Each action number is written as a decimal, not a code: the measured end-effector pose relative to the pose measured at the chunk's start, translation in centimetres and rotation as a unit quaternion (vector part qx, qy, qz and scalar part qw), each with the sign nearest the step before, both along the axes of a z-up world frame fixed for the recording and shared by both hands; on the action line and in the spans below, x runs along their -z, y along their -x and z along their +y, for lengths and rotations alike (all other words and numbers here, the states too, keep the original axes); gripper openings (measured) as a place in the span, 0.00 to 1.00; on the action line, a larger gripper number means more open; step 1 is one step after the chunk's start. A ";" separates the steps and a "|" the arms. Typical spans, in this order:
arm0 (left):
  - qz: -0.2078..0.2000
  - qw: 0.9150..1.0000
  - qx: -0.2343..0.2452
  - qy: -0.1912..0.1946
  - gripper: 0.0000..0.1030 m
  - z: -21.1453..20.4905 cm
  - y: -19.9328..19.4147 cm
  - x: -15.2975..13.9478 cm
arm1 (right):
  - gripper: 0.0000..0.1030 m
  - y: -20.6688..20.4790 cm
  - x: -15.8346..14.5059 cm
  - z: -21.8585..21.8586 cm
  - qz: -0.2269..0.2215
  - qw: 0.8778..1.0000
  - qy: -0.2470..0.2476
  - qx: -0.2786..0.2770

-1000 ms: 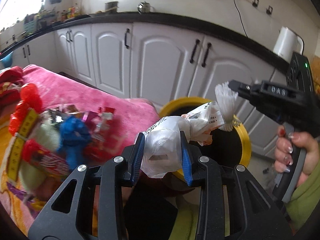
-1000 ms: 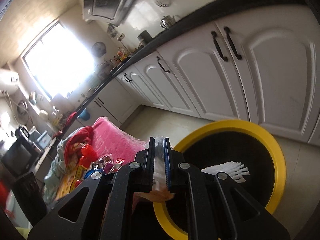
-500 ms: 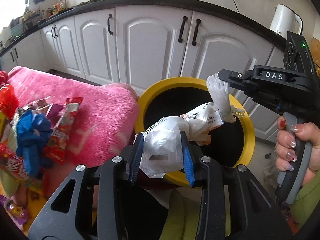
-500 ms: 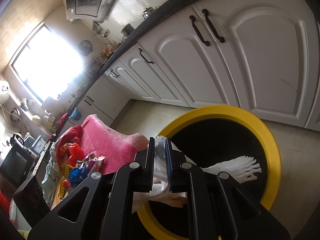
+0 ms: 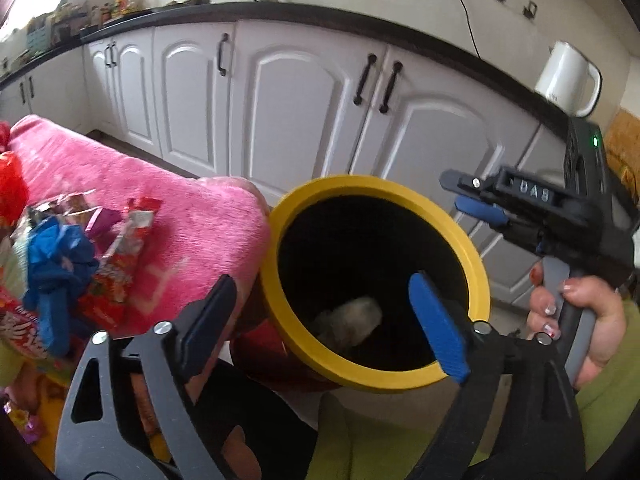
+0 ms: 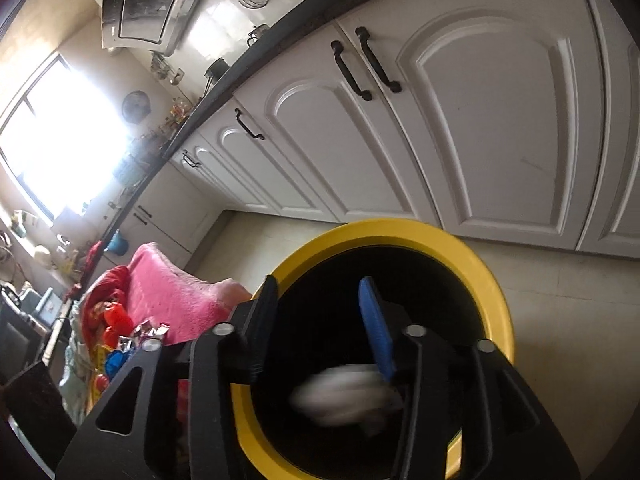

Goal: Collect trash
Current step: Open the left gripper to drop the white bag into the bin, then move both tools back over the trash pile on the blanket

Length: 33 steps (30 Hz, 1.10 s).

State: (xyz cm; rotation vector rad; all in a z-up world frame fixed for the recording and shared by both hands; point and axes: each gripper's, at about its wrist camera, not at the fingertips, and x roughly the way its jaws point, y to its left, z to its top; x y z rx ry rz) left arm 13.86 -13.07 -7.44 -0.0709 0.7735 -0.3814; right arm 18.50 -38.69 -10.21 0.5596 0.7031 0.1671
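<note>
Nearest, left claw (image 5: pixel 324 312) spreading wide, nothing between its pads. Right claw (image 6: pixel 320 320) likewise opening over the bin, empty – seen too from the left view (image 5: pixel 472 196), gripped by a hand (image 5: pixel 576 320). Just beyond, yellow-rimmed bin (image 5: pixel 476 264) with pale crumpled trash (image 5: pixel 352 320) down inside (blurred white in the right view (image 6: pixel 344 396)). Beside the bin, a pink blanket (image 5: pixel 200 224) carrying more wrappers (image 5: pixel 120 256) – and a blue scrap (image 5: pixel 56 264). Farther off, white cabinets (image 5: pixel 296 112).

We find the round yellow-rimmed black bin (image 5: pixel 472 264) open-mouthed, free from above; the pink fleece blanket (image 5: pixel 208 224) presses against its left rim, and the white panelled cabinet doors (image 5: pixel 296 100) stand behind it.
</note>
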 end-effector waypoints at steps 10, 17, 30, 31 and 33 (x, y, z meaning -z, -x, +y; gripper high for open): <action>-0.033 0.997 -0.064 0.030 0.89 4.2 1.0 -2.1 | 0.64 1.0 -2.5 3.5 -0.044 0.996 0.071 -0.024; -0.058 0.993 -0.099 0.038 0.89 7.2 2.1 -3.5 | 0.68 2.0 -4.0 6.2 -0.068 0.992 0.095 -0.053; -0.088 0.980 -0.170 0.057 0.89 12.9 3.5 -5.3 | 0.70 3.8 -6.0 10.7 -0.097 0.983 0.112 -0.109; -0.090 0.979 -0.175 0.058 0.89 13.3 3.6 -5.4 | 0.70 3.9 -6.1 11.1 -0.099 0.982 0.113 -0.114; -0.092 0.976 -0.185 0.061 0.89 14.2 3.9 -5.6 | 0.71 4.2 -6.3 11.8 -0.103 0.980 0.118 -0.123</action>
